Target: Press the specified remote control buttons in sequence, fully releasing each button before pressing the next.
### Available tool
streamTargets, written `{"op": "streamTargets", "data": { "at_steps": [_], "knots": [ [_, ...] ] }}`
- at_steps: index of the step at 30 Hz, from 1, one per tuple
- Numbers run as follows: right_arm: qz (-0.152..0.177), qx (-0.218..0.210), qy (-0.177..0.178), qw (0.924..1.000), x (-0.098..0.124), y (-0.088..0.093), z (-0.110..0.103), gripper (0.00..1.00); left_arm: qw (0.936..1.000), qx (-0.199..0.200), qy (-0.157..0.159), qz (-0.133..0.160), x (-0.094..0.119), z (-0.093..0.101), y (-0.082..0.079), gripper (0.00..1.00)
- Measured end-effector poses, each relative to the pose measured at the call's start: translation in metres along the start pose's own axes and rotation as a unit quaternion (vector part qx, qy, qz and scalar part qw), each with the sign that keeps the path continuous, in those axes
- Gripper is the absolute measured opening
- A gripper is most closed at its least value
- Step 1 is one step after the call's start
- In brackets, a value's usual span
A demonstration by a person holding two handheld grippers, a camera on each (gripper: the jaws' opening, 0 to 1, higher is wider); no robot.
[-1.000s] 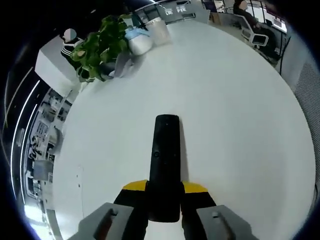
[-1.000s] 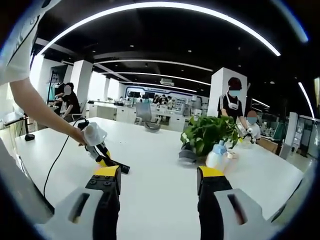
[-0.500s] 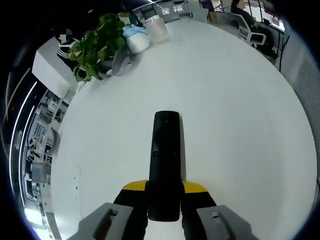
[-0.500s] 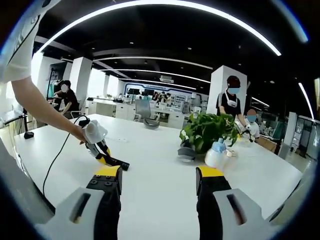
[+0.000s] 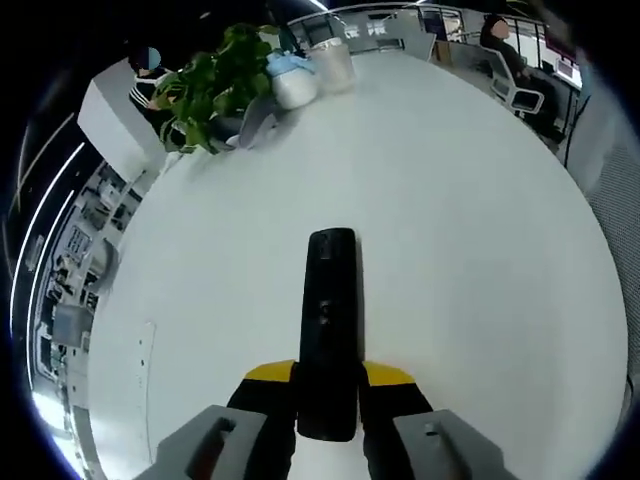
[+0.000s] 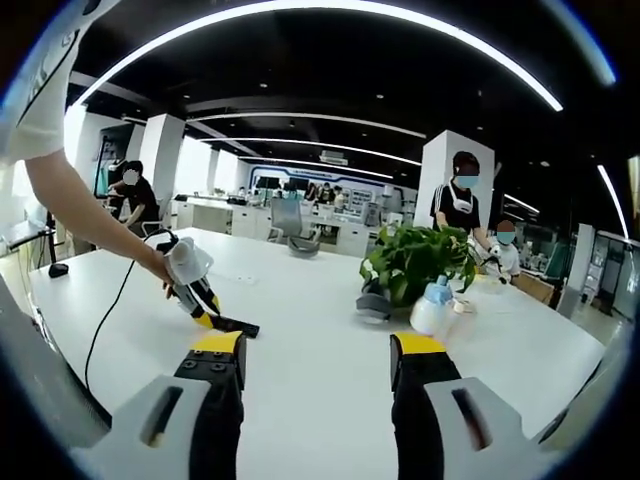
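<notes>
I can't read any text from here: the black remote [image 5: 330, 330] shows no legible button marks, and the signs on the far office wall [image 6: 300, 187] are too blurred.

I am in a large open-plan office. A long white table [image 6: 320, 300] stretches before me, with a potted plant [image 6: 415, 262] on it; far beyond it I see rows of desks, office chairs [image 6: 288, 222], white pillars [image 6: 160, 160], curved ceiling light strips [image 6: 300, 12] and seated and standing people [image 6: 460, 205].
</notes>
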State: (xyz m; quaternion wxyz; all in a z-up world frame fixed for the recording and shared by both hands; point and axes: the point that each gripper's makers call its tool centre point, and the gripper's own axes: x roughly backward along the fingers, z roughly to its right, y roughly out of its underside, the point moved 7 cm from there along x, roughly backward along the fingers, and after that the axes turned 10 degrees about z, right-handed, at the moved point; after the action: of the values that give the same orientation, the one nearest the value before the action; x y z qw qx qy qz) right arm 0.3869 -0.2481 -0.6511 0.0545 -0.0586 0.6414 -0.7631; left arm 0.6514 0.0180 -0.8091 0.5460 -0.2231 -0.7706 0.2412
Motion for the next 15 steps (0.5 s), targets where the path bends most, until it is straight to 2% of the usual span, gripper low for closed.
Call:
{"op": "streamTargets", "data": {
  "at_steps": [2, 10, 11, 13, 15],
  "knots": [
    [0.000, 0.000, 0.000, 1.0000, -0.0001, 0.0000, -0.0001, 0.59, 0.9999, -0.011, -0.001, 0.005, 0.0000, 0.0018, 0.0005, 0.22],
    [-0.004, 0.001, -0.004, 1.0000, -0.0001, 0.0007, -0.0014, 0.59, 0.9997, -0.001, -0.016, 0.018, 0.0012, 0.0042, 0.0017, 0.23],
    [-0.003, 0.001, -0.004, 1.0000, -0.0001, 0.0005, -0.0015, 0.59, 0.9996, 0.008, -0.022, 0.017, 0.0015, 0.0039, 0.0020, 0.23],
    [-0.003, 0.001, -0.004, 1.0000, 0.0001, 0.0005, -0.0014, 0.58, 0.9976, 0.054, -0.043, 0.007, 0.0026, 0.0012, 0.0028, 0.27],
    [-0.007, 0.003, -0.005, 1.0000, 0.0001, 0.0015, -0.0016, 0.57, 0.9950, 0.089, -0.045, -0.001, 0.0032, -0.0017, 0.0040, 0.30]
  ]
}}
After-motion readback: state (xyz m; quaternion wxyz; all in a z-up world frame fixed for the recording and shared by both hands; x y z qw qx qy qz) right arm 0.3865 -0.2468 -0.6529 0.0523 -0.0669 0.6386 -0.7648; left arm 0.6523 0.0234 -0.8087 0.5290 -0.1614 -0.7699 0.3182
